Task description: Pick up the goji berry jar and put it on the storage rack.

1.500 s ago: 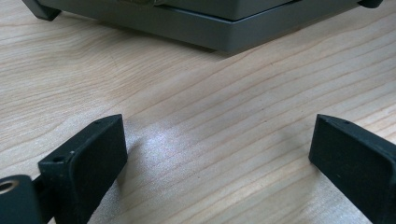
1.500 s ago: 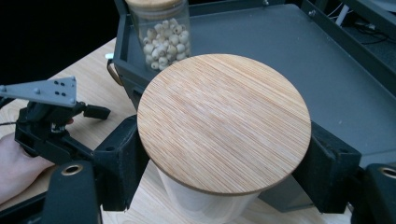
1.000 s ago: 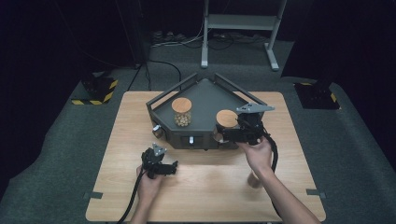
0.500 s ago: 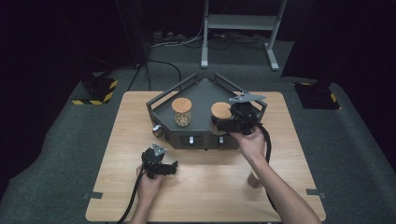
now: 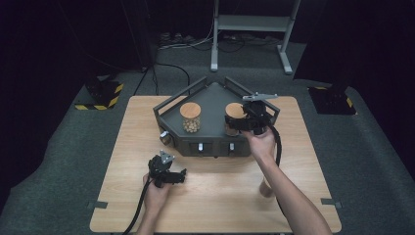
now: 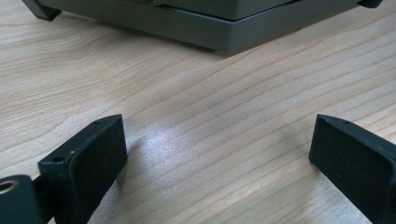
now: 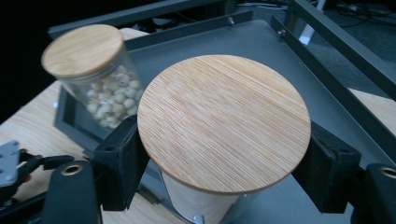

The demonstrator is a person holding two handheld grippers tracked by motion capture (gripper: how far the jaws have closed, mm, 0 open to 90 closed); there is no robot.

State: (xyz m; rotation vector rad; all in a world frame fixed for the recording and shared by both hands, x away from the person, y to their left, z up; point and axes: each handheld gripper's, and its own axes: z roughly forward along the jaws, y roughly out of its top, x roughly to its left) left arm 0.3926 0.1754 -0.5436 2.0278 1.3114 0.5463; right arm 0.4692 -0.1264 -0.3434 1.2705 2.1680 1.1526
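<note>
2 glass jars with round wooden lids stand in the dark grey metal tray (image 5: 210, 95) at the far side of the wooden bench (image 5: 215, 196). Right gripper (image 5: 243, 123): jaws clamped on the right jar (image 7: 224, 126), just under its lid, over the tray's right part. Left jar of pale round pieces (image 5: 190, 117) stands apart. Left gripper (image 5: 177, 176): jaws apart, empty, low over the near-left bench.
</note>
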